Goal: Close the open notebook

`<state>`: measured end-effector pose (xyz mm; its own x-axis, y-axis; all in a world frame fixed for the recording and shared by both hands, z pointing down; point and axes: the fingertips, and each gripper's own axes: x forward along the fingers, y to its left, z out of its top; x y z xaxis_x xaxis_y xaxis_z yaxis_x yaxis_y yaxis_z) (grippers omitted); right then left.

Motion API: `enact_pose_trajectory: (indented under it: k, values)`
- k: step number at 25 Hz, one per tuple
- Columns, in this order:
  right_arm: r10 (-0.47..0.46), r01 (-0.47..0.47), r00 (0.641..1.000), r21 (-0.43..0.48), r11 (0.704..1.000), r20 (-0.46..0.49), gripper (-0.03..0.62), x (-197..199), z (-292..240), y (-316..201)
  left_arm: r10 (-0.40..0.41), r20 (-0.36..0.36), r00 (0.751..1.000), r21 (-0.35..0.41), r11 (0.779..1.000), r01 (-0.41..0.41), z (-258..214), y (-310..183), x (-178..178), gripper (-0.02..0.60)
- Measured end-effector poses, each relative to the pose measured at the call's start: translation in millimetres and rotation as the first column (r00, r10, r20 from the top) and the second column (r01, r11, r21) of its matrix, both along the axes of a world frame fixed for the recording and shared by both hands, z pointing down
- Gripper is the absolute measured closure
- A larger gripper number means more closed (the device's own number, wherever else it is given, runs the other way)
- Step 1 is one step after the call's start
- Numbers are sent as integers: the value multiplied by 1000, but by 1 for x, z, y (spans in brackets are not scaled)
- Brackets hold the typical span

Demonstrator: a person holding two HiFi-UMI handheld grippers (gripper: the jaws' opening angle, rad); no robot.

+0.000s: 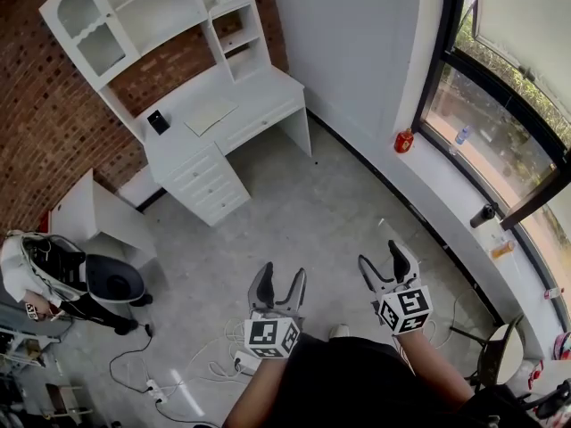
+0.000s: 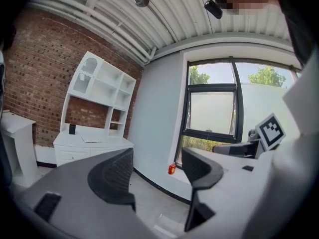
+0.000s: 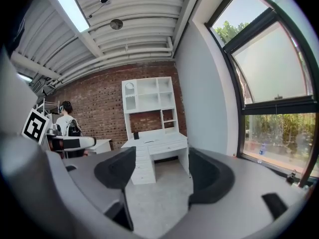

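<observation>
- Notebook (image 1: 211, 114), pale paper, lying open flat on the white wooden desk (image 1: 268, 96), well away from us.
- Our grey left gripper (image 1: 282, 279) and right gripper (image 1: 382, 259): jaws wide apart, empty.

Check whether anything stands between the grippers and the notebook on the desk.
Nothing visible. Only floor separates the left gripper and right gripper, both open and empty, from the desk; the notebook lies uncovered on top.

Your head camera looks steeply down; both gripper cameras face roughly level toward the far white desk (image 1: 268, 92), which all views share.
</observation>
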<state>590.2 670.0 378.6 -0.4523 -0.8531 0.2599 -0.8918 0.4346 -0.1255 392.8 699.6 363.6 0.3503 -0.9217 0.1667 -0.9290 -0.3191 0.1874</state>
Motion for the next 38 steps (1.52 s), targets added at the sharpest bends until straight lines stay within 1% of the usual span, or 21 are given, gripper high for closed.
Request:
enact_pose_trajectory:
  k: [2,6,8,10,11,13,15,19,21,24,26,29,32,36,38]
  values:
    - [-3,3,1000,-5,1000,-3,269,3,1,0,-18,13,1000,3,1000,18,1,2,-3,291]
    - [-13,13,1000,-23,1000,9,269,9,11,5,-50,0,999,-8,999,50,9,9,-5,288]
    - [-17,17,1000,-32,999,20,270,12,16,9,-68,7,998,-30,997,68,16,11,-6,288]
    - [-39,40,999,-48,998,18,278,11,24,9,-88,19,996,-58,994,89,23,11,-10,288]
    - [-58,59,998,-63,996,16,298,8,30,8,-99,24,995,-64,993,101,25,10,-12,288]
    - [-87,87,996,-93,992,11,298,3,41,6,-117,33,993,-69,991,119,25,9,-18,288]
    - [-98,99,995,-104,990,10,298,-1,47,4,-127,38,991,-71,989,129,25,8,-23,288]
    - [-99,99,995,-111,989,6,298,-8,56,-20,-136,34,990,-74,988,138,32,-12,-32,288]
    - [-77,77,997,-112,991,2,296,-11,58,-36,-131,35,991,-76,988,133,37,-25,-37,288]
    - [-39,37,999,-101,994,-14,284,-12,55,-65,-124,27,992,-78,989,126,41,-56,-44,288]
    - [-32,30,999,-106,994,-19,284,-15,55,-89,-122,13,993,-75,990,122,41,-83,-51,288]
    - [-18,15,999,-112,994,-27,284,-25,52,-130,-108,10,994,-55,993,109,34,-128,-65,288]
    - [-27,20,998,-114,993,-54,284,-45,51,-174,-105,15,994,-36,994,106,30,-179,-86,288]
    - [-31,21,997,-146,989,-67,284,-79,55,-231,-112,6,994,-65,992,112,36,-239,-121,288]
    - [-26,16,997,-147,989,-68,284,-96,53,-262,-108,-2,994,-73,991,108,38,-267,-139,288]
